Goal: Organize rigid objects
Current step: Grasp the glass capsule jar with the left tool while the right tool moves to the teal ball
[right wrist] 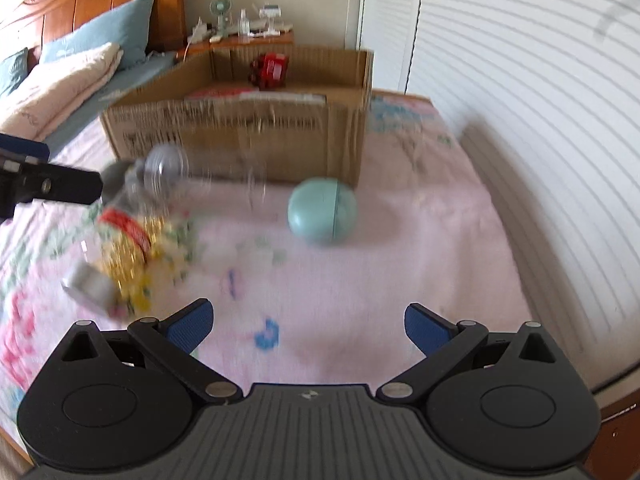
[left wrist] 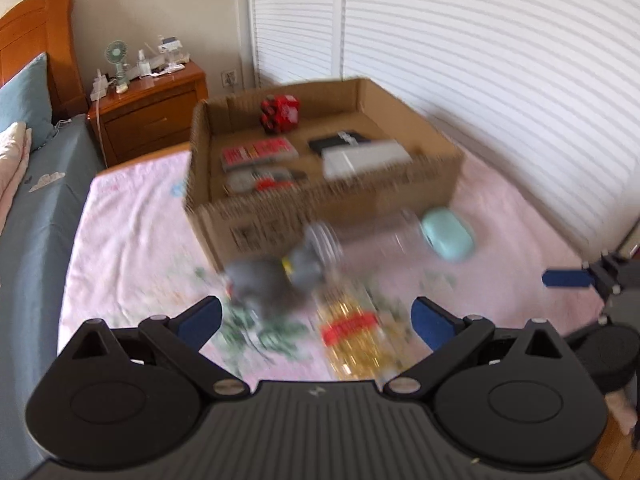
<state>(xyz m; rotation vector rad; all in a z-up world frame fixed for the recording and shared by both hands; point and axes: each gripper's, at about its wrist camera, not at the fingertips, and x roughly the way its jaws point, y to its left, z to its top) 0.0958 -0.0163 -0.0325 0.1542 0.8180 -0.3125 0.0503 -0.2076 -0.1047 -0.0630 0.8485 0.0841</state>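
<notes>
Left gripper (left wrist: 318, 318) spread wide, nothing pressed between the blue pads (left wrist: 202, 318). Just beyond the fingertips, on the pink flowered sheet (left wrist: 132, 232): a clear bottle with a gold and red label (left wrist: 352, 332), lying down and reaching back between the fingers toward the right-hand pad; a blurred grey object (left wrist: 268, 284) just ahead of the left-hand pad, touching or overlapping the bottle's far end, too smeared to tell which. Further out and right of the fingers, a pale green egg-shaped case (left wrist: 448, 234), apart from the bottle. Beyond all of that, straight ahead, a cardboard box (left wrist: 336, 204) with open top, holding a red toy (left wrist: 280, 114) at the back, a red-fronted flat pack (left wrist: 258, 154), a black item (left wrist: 340, 140) and a white flat box (left wrist: 366, 160). Near wall of the box standing between the loose things and its inside.

Right gripper (right wrist: 308, 326) also spread wide and empty, over bare sheet. Green case (right wrist: 322, 210) ahead and slightly right of centre, well clear of the pads, close to the box corner (right wrist: 344, 148). Bottle (right wrist: 128, 248) far off to the left of the left-hand pad, with the other gripper's finger (right wrist: 52, 186) reaching in above it. Wooden nightstand (left wrist: 156, 116) and slatted doors (left wrist: 480, 60) behind.
</notes>
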